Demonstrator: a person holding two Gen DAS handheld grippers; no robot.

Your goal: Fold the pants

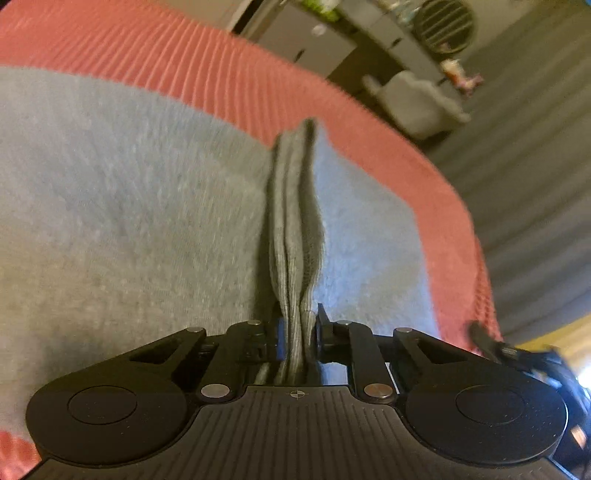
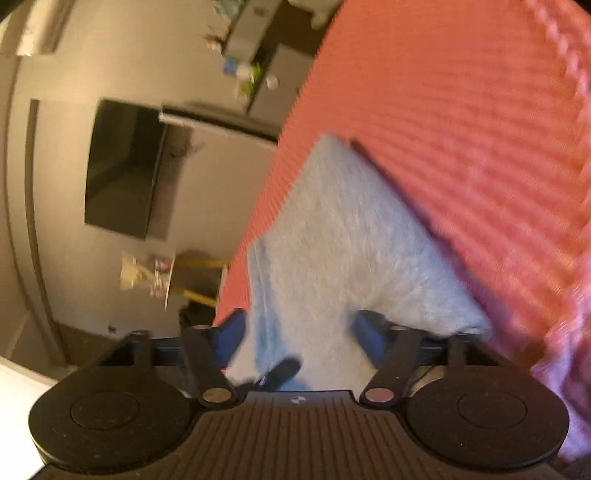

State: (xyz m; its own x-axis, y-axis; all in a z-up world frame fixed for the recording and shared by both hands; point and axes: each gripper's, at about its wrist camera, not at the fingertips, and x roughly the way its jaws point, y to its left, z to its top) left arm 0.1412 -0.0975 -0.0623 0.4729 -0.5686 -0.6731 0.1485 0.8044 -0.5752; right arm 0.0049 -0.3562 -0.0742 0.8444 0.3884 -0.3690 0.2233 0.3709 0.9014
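Note:
Light grey fleece pants [image 1: 129, 203] lie on a coral ribbed blanket [image 1: 184, 48]. In the left wrist view my left gripper [image 1: 297, 325] is shut on a darker grey ribbed band [image 1: 293, 221] of the pants, which stands up in a narrow ridge running away from the jaws. In the right wrist view the picture is rolled on its side. A folded part of the pants [image 2: 343, 229] reaches in between my right gripper's [image 2: 301, 328] blue pads [image 2: 236, 332], which stand well apart and do not visibly pinch the cloth. A small dark item [image 2: 284, 369] sits by the gripper's base.
The blanket's edge [image 1: 461, 229] drops off to a grey floor [image 1: 535, 147] on the right. Beyond stand grey cabinets [image 1: 306, 44] and a round slatted object [image 1: 445, 24]. A dark screen [image 2: 122, 166] hangs on the wall. A blurred black item [image 1: 517, 350] shows at the right.

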